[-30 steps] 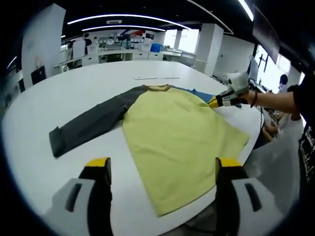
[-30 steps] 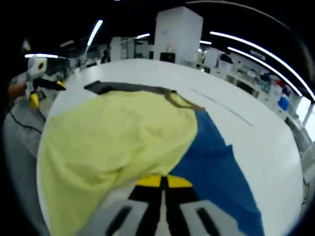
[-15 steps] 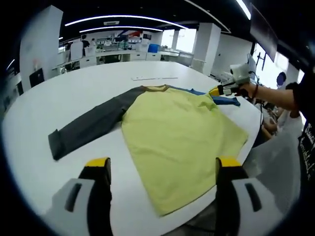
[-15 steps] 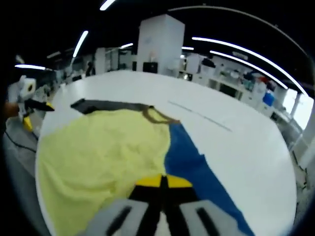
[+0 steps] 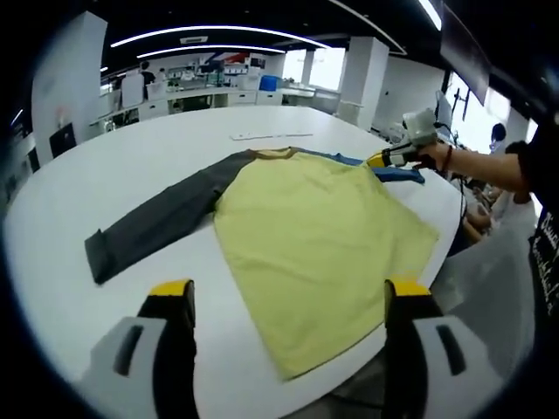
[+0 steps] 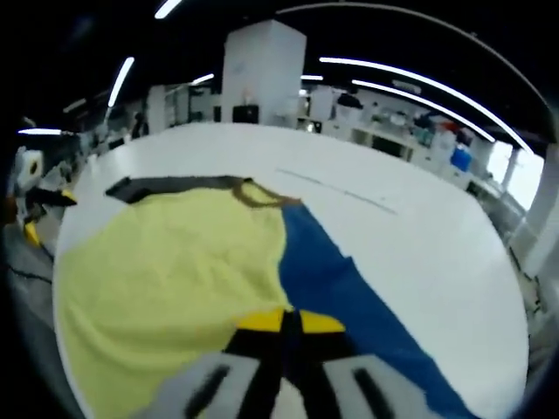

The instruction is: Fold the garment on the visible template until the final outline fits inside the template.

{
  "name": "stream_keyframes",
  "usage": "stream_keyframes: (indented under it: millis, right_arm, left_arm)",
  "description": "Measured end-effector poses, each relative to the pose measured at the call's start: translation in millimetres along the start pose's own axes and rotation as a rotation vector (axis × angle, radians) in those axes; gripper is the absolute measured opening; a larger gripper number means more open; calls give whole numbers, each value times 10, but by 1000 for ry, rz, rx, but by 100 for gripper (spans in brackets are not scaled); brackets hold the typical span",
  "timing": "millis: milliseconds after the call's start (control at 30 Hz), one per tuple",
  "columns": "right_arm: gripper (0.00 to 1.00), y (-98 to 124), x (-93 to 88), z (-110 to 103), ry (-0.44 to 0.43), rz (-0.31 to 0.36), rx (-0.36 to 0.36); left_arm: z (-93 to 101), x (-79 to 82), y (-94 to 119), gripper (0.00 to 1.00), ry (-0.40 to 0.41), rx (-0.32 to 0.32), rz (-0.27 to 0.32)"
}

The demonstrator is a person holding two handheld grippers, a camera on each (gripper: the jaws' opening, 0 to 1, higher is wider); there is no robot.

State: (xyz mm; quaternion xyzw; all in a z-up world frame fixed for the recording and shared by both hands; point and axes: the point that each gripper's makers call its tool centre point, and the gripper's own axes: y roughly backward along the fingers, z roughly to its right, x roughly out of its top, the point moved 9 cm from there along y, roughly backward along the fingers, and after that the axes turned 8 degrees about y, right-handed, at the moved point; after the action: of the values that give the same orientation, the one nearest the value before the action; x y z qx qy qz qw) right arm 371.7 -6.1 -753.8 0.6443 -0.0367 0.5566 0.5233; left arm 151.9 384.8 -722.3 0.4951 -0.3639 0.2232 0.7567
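Garment: yellow-bodied cloth shirt (image 5: 314, 236) w/ grey sleeve (image 5: 157, 223) & blue sleeve (image 6: 345, 288), lies flat on white round table (image 5: 131, 157), long axis sleeve-to-sleeve. R gripper (image 6: 288, 319) jaws together, pinching blue sleeve. L gripper (image 5: 284, 292) jaws apart, empty, nearer hem.

Open-plan lab/office: big white table (image 5: 113, 166), ceiling light strips (image 5: 218, 30), benches w/ equipment (image 5: 201, 87).
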Motion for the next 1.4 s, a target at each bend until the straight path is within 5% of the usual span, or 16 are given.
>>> stream_keyframes:
  millis: [400,600,967,1400]
  right_arm:
    - [55,301,-214,-46,-193,-11,-21]
    - [65,473,-376,88,-264,-14,-70]
    - [65,941,-754,438,-348,-61,-206]
    - [62,1251,-1148,716,-455,-112,-339]
  left_arm:
    - [16,11,-35,99,-18,5,13]
    - [23,12,-44,99,-28,-3,16]
    - [23,9,-47,99,-35,-9,16]
    - [41,5,-37,99,-28,-8,29]
